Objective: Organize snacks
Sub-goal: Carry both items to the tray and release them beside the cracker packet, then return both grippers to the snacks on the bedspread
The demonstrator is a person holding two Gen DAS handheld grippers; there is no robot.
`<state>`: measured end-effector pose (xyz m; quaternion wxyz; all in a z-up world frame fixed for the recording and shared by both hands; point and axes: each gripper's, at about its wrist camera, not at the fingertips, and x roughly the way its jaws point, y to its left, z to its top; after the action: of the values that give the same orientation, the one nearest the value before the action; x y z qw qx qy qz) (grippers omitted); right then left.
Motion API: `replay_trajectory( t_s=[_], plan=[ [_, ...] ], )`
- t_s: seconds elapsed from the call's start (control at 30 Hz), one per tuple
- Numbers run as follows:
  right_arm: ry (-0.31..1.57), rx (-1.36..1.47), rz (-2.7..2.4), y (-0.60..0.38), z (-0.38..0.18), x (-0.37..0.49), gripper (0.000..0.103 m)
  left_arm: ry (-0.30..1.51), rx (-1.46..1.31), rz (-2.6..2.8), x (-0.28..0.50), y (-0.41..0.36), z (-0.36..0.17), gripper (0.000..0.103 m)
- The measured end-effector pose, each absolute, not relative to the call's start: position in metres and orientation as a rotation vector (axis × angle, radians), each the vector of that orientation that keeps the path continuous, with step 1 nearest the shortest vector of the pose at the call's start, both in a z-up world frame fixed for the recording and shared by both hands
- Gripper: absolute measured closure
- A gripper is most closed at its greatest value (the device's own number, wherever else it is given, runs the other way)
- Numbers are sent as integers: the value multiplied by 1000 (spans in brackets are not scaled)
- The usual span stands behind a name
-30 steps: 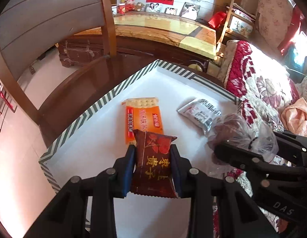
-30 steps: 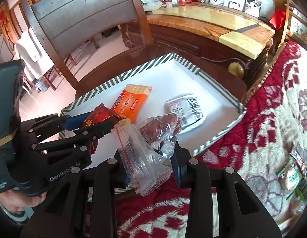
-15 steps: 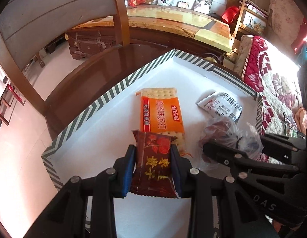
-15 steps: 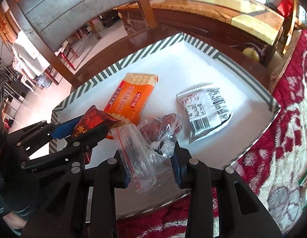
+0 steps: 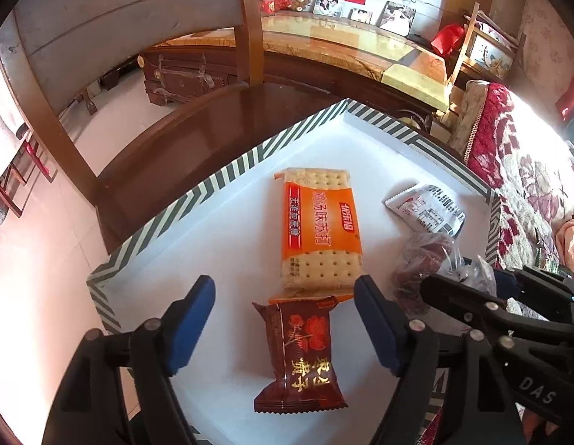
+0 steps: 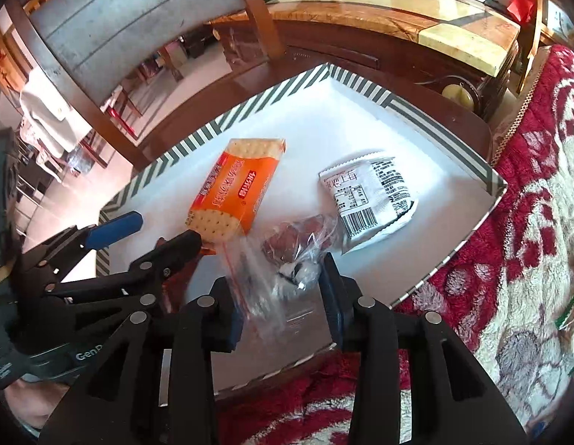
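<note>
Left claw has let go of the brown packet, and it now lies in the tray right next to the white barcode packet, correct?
Not quite. The brown packet lies in the tray next to the orange cracker pack, not the white barcode packet, as the left wrist view shows. The left claw is opening, clear of it.

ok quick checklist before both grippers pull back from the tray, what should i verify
1. Left hand-held gripper clear of the dark red packet: ok, jaws opening, pads apart from it.
2. Dark red packet lying in the tray: ok.
3. Right hand-held gripper free of the clear bag: cannot tell, jaws opening, bag between them.
4. Clear bag resting on the tray floor: cannot tell.
5. Orange cracker pack and white packet inside the tray: ok.
</note>
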<state>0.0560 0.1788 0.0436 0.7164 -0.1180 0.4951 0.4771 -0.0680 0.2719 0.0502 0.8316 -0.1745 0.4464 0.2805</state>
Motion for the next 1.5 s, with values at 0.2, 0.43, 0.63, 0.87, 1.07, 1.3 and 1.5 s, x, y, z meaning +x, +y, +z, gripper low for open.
replay_trajectory(
  t_s=[0.2,0.43,0.63,0.87,1.07,1.3,1.5],
  plan=[
    [1048,-240,1061,162,64,50,54,870,-357,564,-74,265,61,11],
    [980,-191,1039,110,89,36,54,767,-359,525,-83,256,76,9],
    [963,-155,961,43,92,31,50,754,-318,483,-85,231,82,7],
    [1013,-136,839,-26,75,27,50,789,-219,373,-77,172,87,7],
    [1069,-120,738,-83,59,27,50,818,-163,255,-66,124,87,7],
    [1111,-73,693,-113,45,31,50,901,-160,112,-50,76,73,7],
    [1163,-80,677,-115,31,32,50,934,-102,97,-42,58,66,7]
  ],
)
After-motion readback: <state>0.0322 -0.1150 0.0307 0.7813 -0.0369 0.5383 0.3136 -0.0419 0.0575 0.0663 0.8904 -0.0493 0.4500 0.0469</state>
